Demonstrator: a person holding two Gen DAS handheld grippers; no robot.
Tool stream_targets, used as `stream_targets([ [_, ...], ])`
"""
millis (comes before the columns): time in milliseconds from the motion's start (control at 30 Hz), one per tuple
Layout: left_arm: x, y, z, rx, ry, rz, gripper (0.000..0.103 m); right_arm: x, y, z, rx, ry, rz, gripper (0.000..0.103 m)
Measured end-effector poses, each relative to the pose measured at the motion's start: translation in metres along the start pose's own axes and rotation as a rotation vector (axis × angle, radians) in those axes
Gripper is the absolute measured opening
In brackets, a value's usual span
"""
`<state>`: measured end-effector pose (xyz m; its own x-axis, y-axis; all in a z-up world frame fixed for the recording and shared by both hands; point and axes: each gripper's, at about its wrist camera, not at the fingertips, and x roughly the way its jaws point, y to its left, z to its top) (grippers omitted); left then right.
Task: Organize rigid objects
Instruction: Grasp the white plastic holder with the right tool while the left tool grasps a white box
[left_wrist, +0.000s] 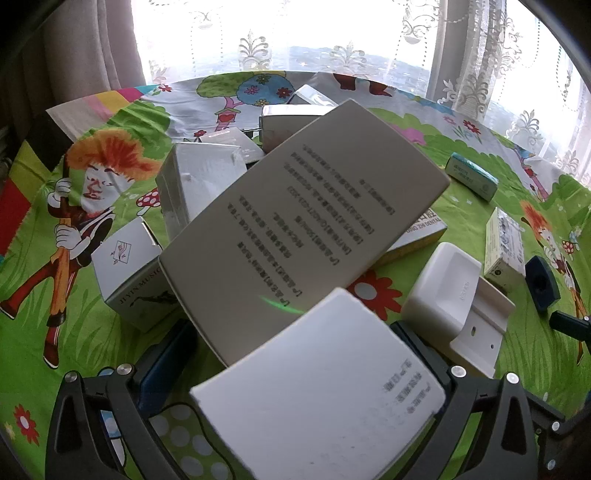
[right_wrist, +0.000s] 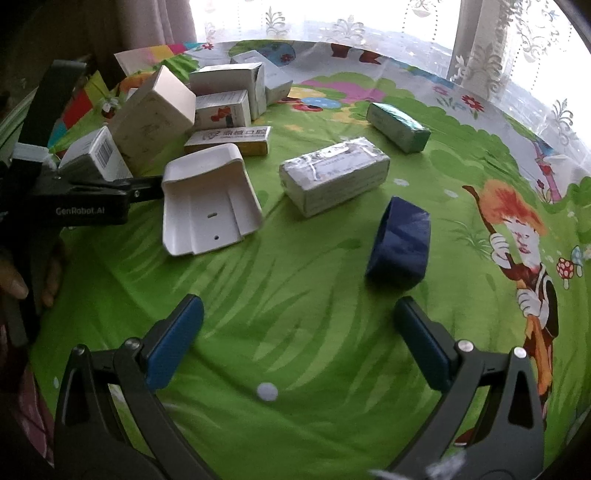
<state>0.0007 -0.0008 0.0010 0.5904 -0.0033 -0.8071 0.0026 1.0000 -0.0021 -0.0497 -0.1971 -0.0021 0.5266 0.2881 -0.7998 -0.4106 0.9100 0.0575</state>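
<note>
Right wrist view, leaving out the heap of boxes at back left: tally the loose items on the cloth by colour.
White: 2 (plastic holder, wrapped box)
Green: 1 (long box)
Dark blue: 1 (squat box)
Total: 4

The right tongs (right_wrist: 297, 341) are held open above the green cartoon-printed table (right_wrist: 295, 295); beyond them, a dark blue box (right_wrist: 400, 245) lies beside a plastic-wrapped white box (right_wrist: 334, 181).

I see a long white box (left_wrist: 295, 229), printed text facing up, tilted above a cluster of white cartons (right_wrist: 221, 99); right of it lie a white holder (right_wrist: 210, 199), taped packet (right_wrist: 332, 179) and navy box (right_wrist: 400, 243).
</note>
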Motion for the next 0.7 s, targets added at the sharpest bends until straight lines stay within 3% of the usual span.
stream_targets([
  [200,-0.014,0.01,-0.018,0.078,0.017,-0.059,0.103,0.011,0.02,0.019,-0.063,0.026,0.045,0.103],
  [400,-0.029,0.052,-0.038,0.002,0.016,-0.013,0.103,0.032,0.045,0.046,-0.106,0.022,0.081,0.103],
  [633,-0.034,0.06,-0.046,-0.009,0.013,-0.002,0.103,0.052,0.056,0.072,-0.126,0.004,0.097,0.103],
  [700,-0.036,0.061,-0.048,-0.014,0.008,0.0,0.103,0.048,0.055,0.072,-0.132,-0.016,0.1,0.091],
])
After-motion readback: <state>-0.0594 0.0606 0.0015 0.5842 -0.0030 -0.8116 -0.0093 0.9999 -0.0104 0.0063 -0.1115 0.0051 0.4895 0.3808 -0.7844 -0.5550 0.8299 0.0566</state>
